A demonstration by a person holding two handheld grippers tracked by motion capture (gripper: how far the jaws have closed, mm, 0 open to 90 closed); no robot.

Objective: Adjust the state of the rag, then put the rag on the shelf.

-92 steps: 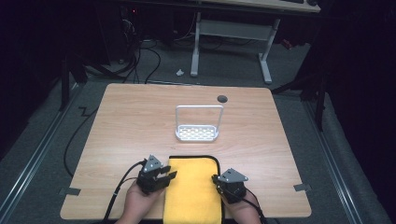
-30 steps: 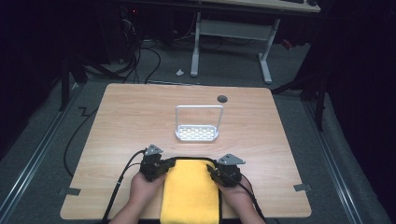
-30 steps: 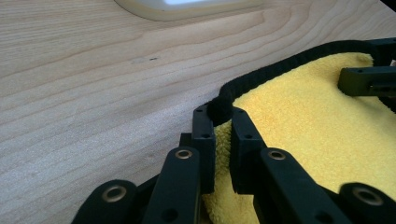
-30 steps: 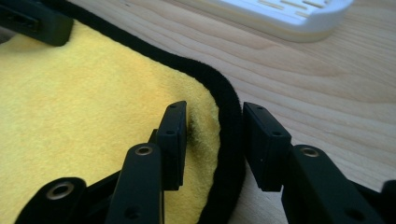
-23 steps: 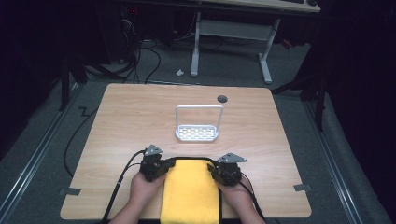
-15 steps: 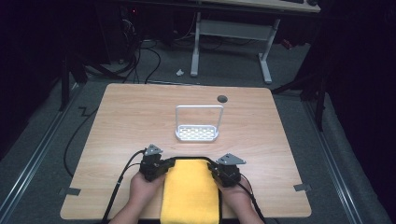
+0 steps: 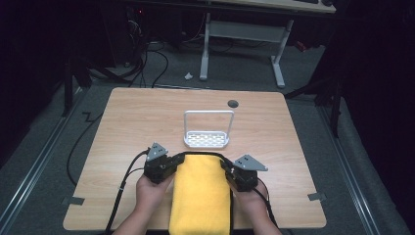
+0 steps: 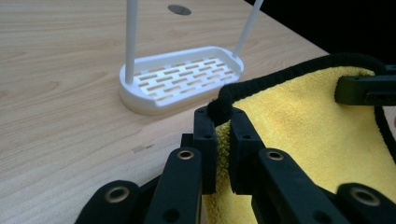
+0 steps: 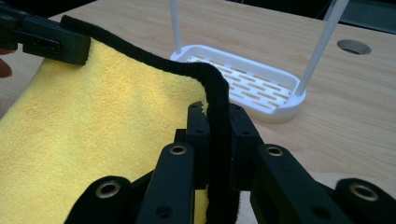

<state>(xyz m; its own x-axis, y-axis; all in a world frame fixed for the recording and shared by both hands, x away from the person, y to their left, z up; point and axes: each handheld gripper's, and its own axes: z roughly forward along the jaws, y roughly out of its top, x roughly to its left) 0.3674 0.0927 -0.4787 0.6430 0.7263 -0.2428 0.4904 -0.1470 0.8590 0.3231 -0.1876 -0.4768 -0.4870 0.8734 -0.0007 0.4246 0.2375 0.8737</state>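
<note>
No readable text, label, brand, number or sign anywhere.

We look down on a light wooden table (image 7: 147, 117) with rounded corners, a round dark cable hole (image 7: 233, 103) near its far edge. Grey carpeted floor (image 7: 244, 73) surrounds it, and black cables (image 7: 147, 63) lie tangled beyond the table's far left corner. Past the far edge stands a white metal desk frame (image 7: 244, 34) on two legs. A small white scrap (image 7: 188, 76) lies on the floor near it. Metal rails (image 7: 39, 161) run along the floor on both sides. The room's outer parts sink into darkness.
</note>
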